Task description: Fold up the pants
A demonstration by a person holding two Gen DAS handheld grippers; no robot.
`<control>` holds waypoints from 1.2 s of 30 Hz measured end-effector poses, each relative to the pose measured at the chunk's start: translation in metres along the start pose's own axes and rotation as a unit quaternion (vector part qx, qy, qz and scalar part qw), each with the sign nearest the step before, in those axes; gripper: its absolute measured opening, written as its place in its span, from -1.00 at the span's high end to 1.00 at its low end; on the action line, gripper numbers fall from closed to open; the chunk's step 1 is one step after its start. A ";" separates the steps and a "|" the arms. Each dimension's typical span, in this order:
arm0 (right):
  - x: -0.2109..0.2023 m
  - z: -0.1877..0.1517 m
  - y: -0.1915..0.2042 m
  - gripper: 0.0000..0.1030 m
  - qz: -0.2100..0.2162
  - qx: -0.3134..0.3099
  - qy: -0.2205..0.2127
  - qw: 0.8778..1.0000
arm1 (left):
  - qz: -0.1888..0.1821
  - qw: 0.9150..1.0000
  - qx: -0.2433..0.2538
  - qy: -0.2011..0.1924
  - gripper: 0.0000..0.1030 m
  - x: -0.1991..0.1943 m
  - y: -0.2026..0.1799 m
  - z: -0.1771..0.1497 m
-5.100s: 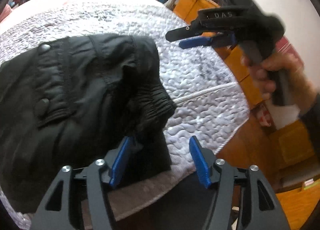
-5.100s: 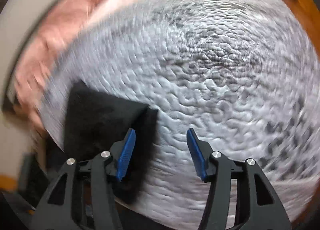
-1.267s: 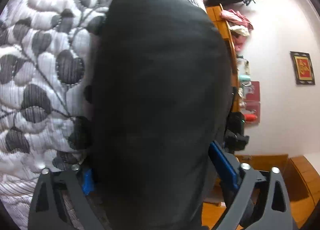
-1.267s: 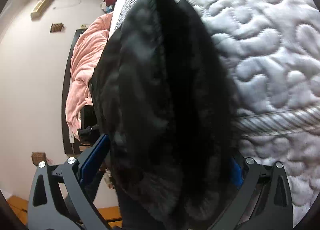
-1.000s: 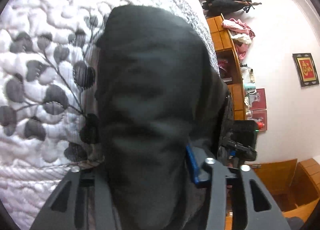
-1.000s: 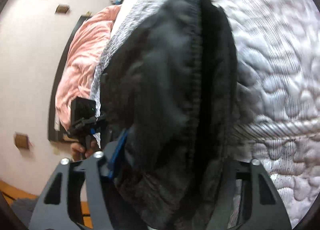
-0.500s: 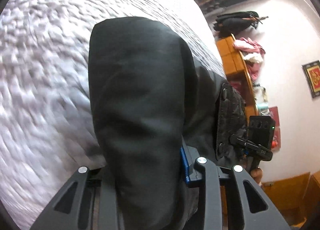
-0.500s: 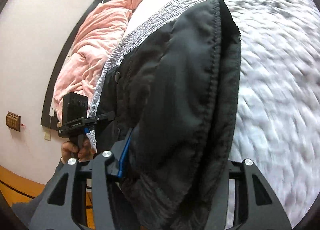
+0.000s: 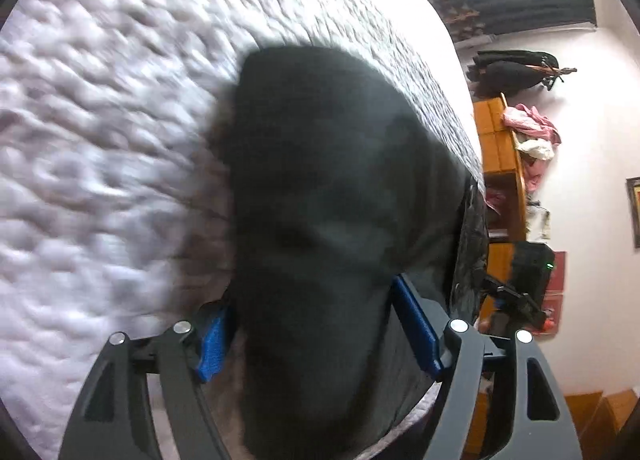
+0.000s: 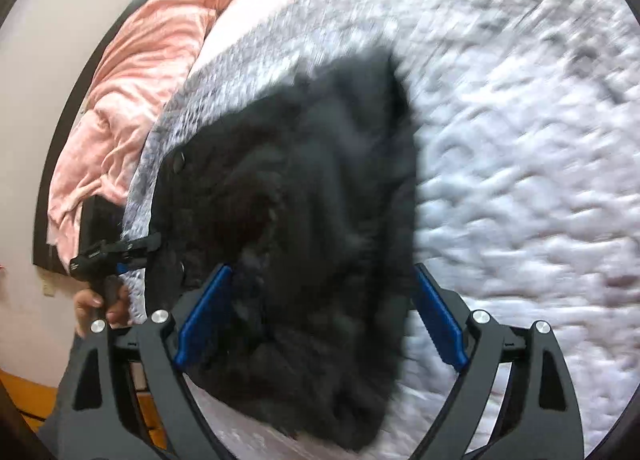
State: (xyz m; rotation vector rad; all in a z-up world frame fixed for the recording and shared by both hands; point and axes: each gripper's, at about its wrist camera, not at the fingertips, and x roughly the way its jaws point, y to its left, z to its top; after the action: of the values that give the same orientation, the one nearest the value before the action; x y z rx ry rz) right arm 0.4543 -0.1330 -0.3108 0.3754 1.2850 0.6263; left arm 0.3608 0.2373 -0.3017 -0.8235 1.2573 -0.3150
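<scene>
Covering bed: quilt [image 9: 100, 140], pink blanket [image 10: 132, 72] beyond.

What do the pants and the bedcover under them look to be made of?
Pants: black, matte woven fabric, possibly a synthetic; a snap button shows, and the inner face looks fuzzy, though blur hides detail. Bedcover: pale grey quilted textile, puffy stitched texture, probably padded cotton or polyester.

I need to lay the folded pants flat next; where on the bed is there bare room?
The white quilt lies bare to the right of the black pants and beyond them. In the left view, bare quilt spreads left of the pants. It is crowded toward the pink blanket and at the bed's edge by the wooden shelves.
</scene>
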 end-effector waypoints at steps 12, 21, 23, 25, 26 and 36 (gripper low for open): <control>-0.003 0.067 0.045 -0.74 0.048 0.010 -0.047 0.998 | 0.141 0.986 0.030 -0.089 -0.81 -0.014 -0.040 0.056; 0.011 0.057 0.008 -0.67 0.001 0.039 -0.043 0.998 | 0.153 0.985 0.042 -0.075 -0.87 0.008 -0.049 0.056; -0.010 0.046 0.017 -0.68 0.023 0.031 -0.059 0.997 | 0.154 0.982 0.065 -0.089 -0.87 -0.006 -0.057 0.040; -0.034 0.025 0.022 -0.73 0.059 0.029 -0.080 0.995 | 0.151 0.979 0.077 -0.110 -0.87 -0.023 -0.061 0.017; -0.041 0.015 0.027 -0.73 0.074 0.027 -0.082 0.994 | 0.144 0.979 0.077 -0.119 -0.87 -0.031 -0.060 0.004; -0.033 -0.042 0.021 -0.66 0.079 0.066 -0.057 0.993 | 0.177 0.977 0.066 -0.104 -0.84 -0.019 -0.041 -0.063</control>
State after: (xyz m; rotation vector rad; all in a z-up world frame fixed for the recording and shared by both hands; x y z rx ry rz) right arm 0.4041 -0.1411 -0.2839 0.6180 1.1971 0.6449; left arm 0.3060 0.1976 -0.2643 -0.4928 1.1473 -0.0230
